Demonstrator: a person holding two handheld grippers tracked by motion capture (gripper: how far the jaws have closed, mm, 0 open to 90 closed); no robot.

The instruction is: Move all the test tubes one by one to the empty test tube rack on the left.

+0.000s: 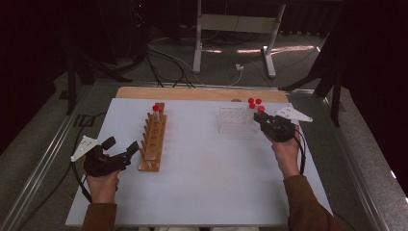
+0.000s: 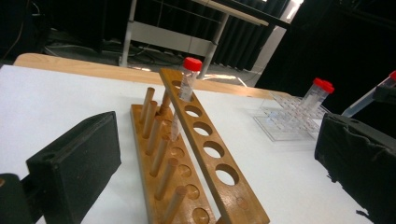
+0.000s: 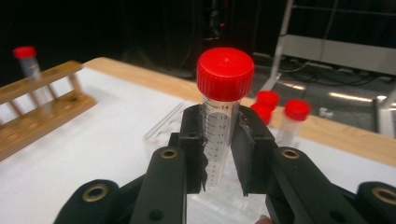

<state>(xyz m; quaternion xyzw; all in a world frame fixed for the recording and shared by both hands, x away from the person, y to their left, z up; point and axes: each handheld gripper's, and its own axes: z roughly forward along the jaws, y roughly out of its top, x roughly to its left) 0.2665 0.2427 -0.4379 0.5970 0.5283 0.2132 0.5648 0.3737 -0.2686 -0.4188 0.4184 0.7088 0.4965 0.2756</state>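
My right gripper (image 1: pixel 262 119) is shut on a clear graduated tube with a red cap (image 3: pixel 223 93), held upright just above the clear plastic rack (image 1: pixel 233 121). In the high view this tube's cap (image 1: pixel 261 109) shows at the rack's right end. Three more red-capped tubes (image 1: pixel 254 102) stand in the rack's far right corner. A wooden rack (image 1: pixel 153 137) lies left of centre, with one red-capped tube (image 1: pixel 155 109) in its farthest hole. My left gripper (image 1: pixel 121 145) rests open beside the wooden rack's near end, its pads (image 2: pixel 79 158) far apart with nothing between them.
The white board (image 1: pixel 211 178) lies on a wooden tabletop (image 1: pixel 192 93) whose far edge shows behind it. Metal rails (image 1: pixel 43 159) run along both sides. A table frame (image 1: pixel 231 33) and cables stand on the floor beyond.
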